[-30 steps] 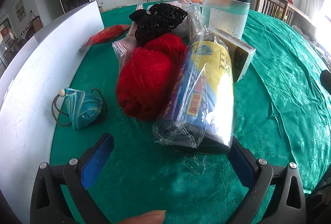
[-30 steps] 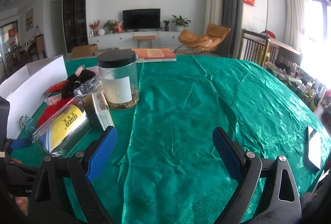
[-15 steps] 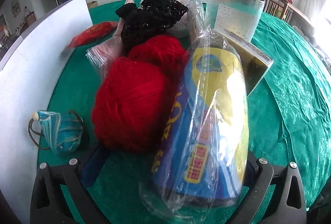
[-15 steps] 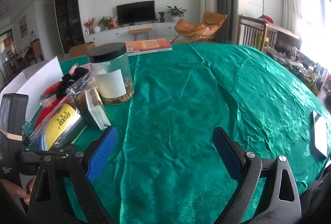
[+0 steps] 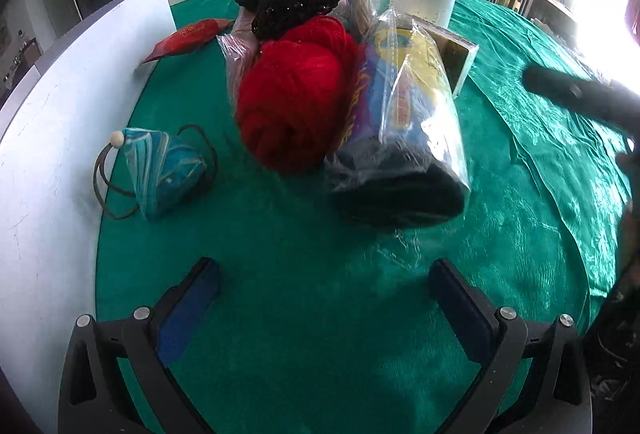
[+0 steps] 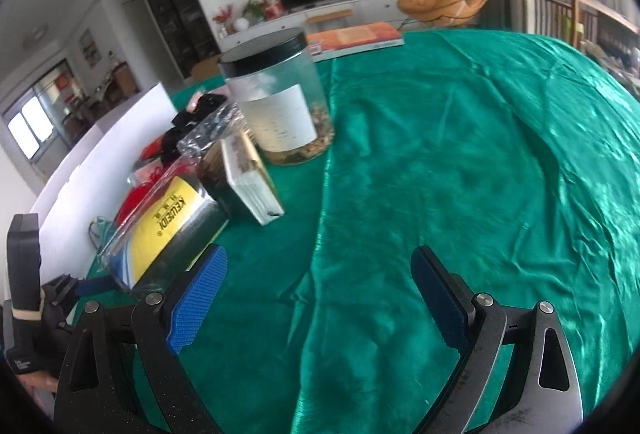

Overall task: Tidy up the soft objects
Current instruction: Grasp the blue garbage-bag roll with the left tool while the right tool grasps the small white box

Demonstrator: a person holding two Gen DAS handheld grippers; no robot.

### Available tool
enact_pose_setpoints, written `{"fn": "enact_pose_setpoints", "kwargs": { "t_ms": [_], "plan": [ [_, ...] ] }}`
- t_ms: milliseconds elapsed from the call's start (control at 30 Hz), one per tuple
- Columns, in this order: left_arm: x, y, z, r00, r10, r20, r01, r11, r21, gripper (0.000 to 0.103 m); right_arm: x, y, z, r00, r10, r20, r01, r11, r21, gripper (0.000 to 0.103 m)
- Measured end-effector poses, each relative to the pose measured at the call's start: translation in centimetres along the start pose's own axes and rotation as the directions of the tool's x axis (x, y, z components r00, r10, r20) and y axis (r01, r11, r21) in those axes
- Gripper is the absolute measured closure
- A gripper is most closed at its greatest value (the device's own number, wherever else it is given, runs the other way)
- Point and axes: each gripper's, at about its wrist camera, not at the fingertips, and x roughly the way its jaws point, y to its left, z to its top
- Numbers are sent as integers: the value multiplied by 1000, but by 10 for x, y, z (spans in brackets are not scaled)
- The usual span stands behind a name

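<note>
A pile of soft things lies on the green tablecloth [image 5: 320, 314]: red yarn balls [image 5: 296, 97], a plastic-wrapped yellow and blue roll [image 5: 404, 121], a black knitted piece [image 5: 296, 1] and a pink bagged item [image 5: 236, 45]. A small teal pouch [image 5: 160, 169] with a cord lies to the left. My left gripper [image 5: 324, 282] is open and empty, a little short of the roll. My right gripper [image 6: 320, 274] is open and empty over bare cloth, right of the roll [image 6: 168, 226].
A clear jar with a black lid [image 6: 280, 97] and a boxed item [image 6: 248, 177] stand beside the pile. A white board [image 5: 60, 121] walls the left side. A red packet [image 5: 188, 37] lies near it. A book [image 6: 356, 37] lies at the far edge.
My left gripper moved in around the roll and yarn, then pulled back, so they now lie ahead of the open fingers. My right gripper tilted and shifted left toward the pile.
</note>
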Motion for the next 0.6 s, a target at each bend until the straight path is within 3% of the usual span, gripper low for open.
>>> {"fn": "enact_pose_setpoints", "kwargs": {
  "t_ms": [100, 200, 267, 300, 333, 533, 600],
  "plan": [
    [-11, 4, -1, 999, -22, 25, 22, 1000, -3, 0, 27, 8, 31, 999, 14, -31, -16, 998, -59, 9],
    [-24, 5, 9, 997, -36, 73, 35, 999, 13, 0, 58, 8, 50, 994, 43, -98, -47, 998, -46, 12],
    [-28, 1, 22, 995, -38, 96, 35, 999, 33, 0, 69, 8, 50, 987, 79, -140, -85, 995, -41, 39],
    [-28, -2, 30, 994, -43, 100, 39, 998, 46, 0, 67, 8, 49, 984, 118, -132, -124, 992, -35, 67],
    [-26, -6, 39, 994, -44, 102, 38, 998, 58, 0, 63, 9, 47, 984, 130, -124, -134, 990, -30, 75],
    [-1, -45, 74, 999, 1, 44, -4, 998, 68, 3, 2, -27, 23, 998, 22, -52, -22, 1000, -1, 75],
    [-4, -61, 71, 997, -76, 33, 74, 995, 74, 10, -16, -53, 15, 1000, -22, -21, 23, 999, 46, 75]
  ]
}}
